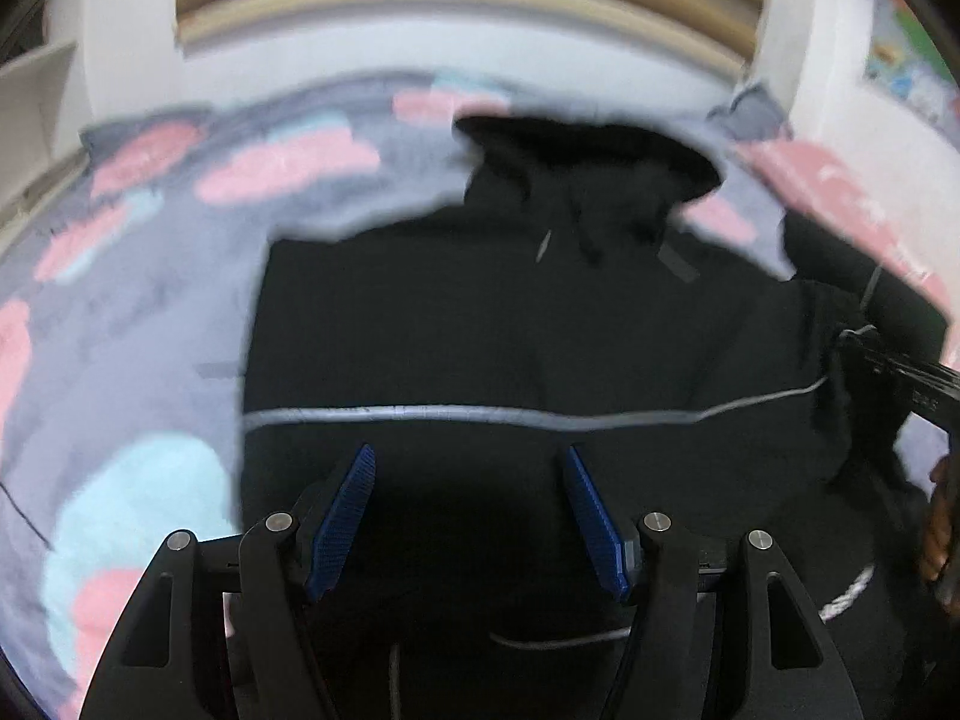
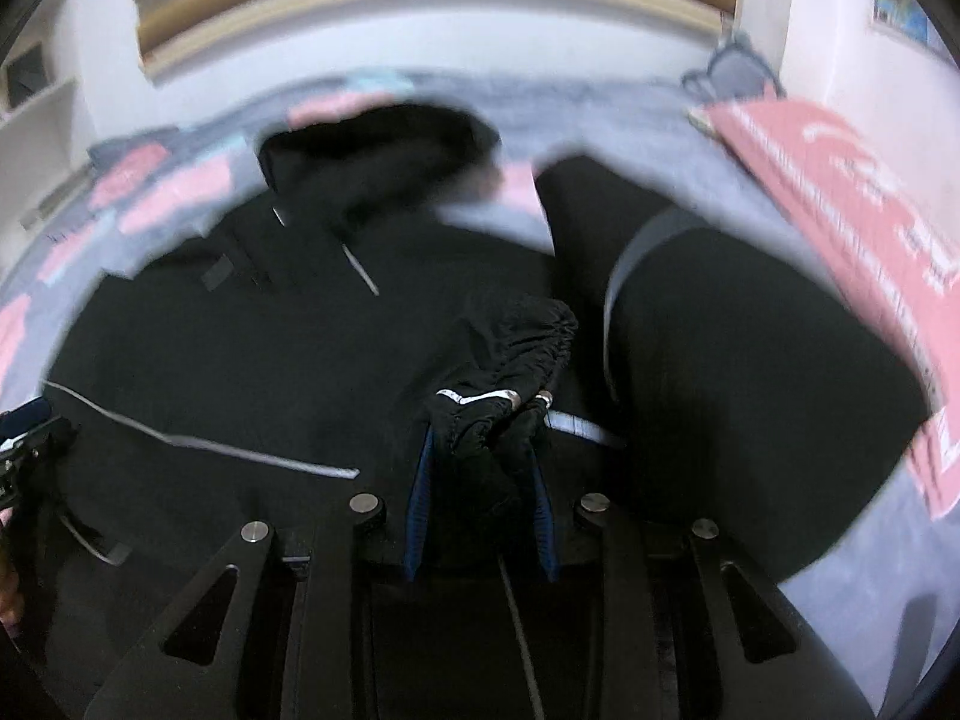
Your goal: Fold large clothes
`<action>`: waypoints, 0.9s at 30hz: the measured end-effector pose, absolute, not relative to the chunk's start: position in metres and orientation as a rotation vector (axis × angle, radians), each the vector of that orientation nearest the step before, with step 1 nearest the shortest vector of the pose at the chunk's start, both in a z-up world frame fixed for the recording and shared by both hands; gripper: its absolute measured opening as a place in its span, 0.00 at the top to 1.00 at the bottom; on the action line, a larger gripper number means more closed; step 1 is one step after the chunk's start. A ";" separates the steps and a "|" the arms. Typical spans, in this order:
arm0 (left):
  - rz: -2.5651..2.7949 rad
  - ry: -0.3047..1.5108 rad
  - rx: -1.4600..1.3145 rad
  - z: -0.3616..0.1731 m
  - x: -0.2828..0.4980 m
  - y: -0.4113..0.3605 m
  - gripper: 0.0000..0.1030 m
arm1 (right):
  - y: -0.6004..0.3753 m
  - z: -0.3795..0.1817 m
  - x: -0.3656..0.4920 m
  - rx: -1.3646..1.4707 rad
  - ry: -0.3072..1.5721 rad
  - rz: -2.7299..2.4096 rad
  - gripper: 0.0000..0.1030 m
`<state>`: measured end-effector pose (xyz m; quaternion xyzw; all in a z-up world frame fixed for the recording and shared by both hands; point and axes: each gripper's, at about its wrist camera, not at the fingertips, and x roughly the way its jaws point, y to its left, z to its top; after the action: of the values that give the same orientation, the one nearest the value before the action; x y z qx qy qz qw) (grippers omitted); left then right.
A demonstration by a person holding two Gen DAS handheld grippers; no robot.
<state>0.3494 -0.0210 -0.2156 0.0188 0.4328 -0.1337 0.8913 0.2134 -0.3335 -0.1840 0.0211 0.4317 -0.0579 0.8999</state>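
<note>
While spread: black hoodie (image 1: 510, 330), pinched cuff (image 2: 516, 354).

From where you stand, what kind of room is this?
Most likely a bedroom. A black hooded jacket lies spread on a soft grey blanket with pink and blue patches, as on a bed, with a white wall behind it and a shelf at the left.

Motion blur smears the far hood (image 1: 588, 162) and the blanket (image 1: 120, 300) pattern. The bunched cuff (image 2: 510, 360) hides the right gripper (image 2: 483, 450) fingertips. The black jacket (image 1: 480, 330) runs off the near edge.
</note>
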 end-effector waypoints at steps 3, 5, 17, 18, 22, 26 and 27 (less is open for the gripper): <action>-0.247 0.931 0.058 -0.243 0.355 -0.024 0.35 | -0.342 -0.212 0.218 0.049 0.958 -0.136 0.64; -0.244 0.898 0.088 -0.243 0.351 -0.028 0.35 | -0.343 -0.212 0.214 0.041 0.961 -0.146 0.57; -0.272 0.820 0.043 -0.244 0.341 -0.021 0.32 | -0.294 -0.151 0.205 -0.035 0.786 -0.058 0.27; -0.274 0.814 0.044 -0.245 0.340 -0.020 0.32 | -0.296 -0.161 0.212 -0.022 0.812 -0.063 0.27; -0.280 0.798 0.044 -0.245 0.339 -0.021 0.32 | -0.306 -0.218 0.227 -0.006 0.943 -0.131 0.27; -0.283 0.788 0.047 -0.246 0.338 -0.021 0.31 | -0.299 -0.223 0.224 -0.054 0.904 -0.150 0.25; -0.284 0.788 0.045 -0.247 0.338 -0.021 0.30 | -0.298 -0.223 0.223 -0.061 0.899 -0.155 0.25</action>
<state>0.3382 -0.0213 -0.2468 0.0221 0.3823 -0.1380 0.9134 0.2231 -0.2978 -0.2231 -0.0293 0.4341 -0.0748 0.8973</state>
